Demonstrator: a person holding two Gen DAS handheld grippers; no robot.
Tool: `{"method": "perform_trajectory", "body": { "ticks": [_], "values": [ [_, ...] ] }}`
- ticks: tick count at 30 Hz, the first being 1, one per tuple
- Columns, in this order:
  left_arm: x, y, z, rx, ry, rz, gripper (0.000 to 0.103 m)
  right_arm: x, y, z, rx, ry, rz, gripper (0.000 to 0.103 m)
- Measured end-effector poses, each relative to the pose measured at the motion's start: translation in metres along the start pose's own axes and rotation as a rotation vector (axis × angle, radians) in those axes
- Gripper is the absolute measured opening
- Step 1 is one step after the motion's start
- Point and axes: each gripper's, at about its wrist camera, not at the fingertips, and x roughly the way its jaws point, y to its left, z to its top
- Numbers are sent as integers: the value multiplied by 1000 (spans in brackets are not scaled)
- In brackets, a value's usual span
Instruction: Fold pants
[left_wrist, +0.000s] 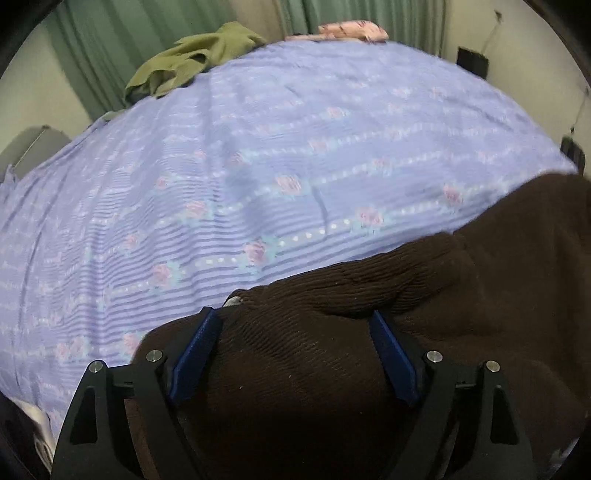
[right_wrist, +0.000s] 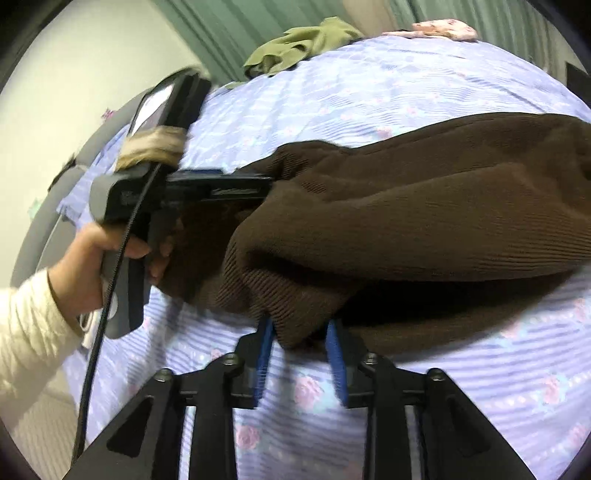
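Dark brown ribbed pants (left_wrist: 332, 369) lie bunched on a bed with a lilac flowered sheet (left_wrist: 221, 184). My left gripper (left_wrist: 295, 317) is open, its blue pads (left_wrist: 195, 354) wide apart over the cloth, which fills the gap without being pinched. In the right wrist view the pants (right_wrist: 406, 221) stretch across the bed, and a hand in a cream sleeve (right_wrist: 85, 269) holds the left gripper (right_wrist: 258, 192) at their left end. My right gripper (right_wrist: 299, 328) is at the near edge; a folded corner of the pants hangs between its pads (right_wrist: 264, 350), which stand slightly apart, so it is open.
An olive green garment (left_wrist: 192, 59) and a pink patterned cloth (left_wrist: 354, 31) lie at the bed's far edge, in front of green curtains (left_wrist: 110, 37). A grey padded edge (right_wrist: 44, 206) runs along the bed's left side. A black cable (right_wrist: 96, 332) hangs from the left gripper.
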Motion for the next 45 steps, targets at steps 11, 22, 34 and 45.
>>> {"method": "perform_trajectory", "body": {
  "ticks": [11, 22, 34, 45],
  "values": [
    [-131, -56, -62, 66, -264, 33, 86, -143, -112, 34, 82, -344, -364, 60],
    [-122, -147, -111, 28, -256, 105, 64, -108, -209, 50, 235, -242, -321, 59],
    [-83, -173, -114, 7, -220, 256, 38, -81, -243, 53, 394, -206, -181, 47],
    [-63, -195, -127, 127, -126, 241, 15, -76, -225, 93, 150, -180, -427, 25]
  ]
}}
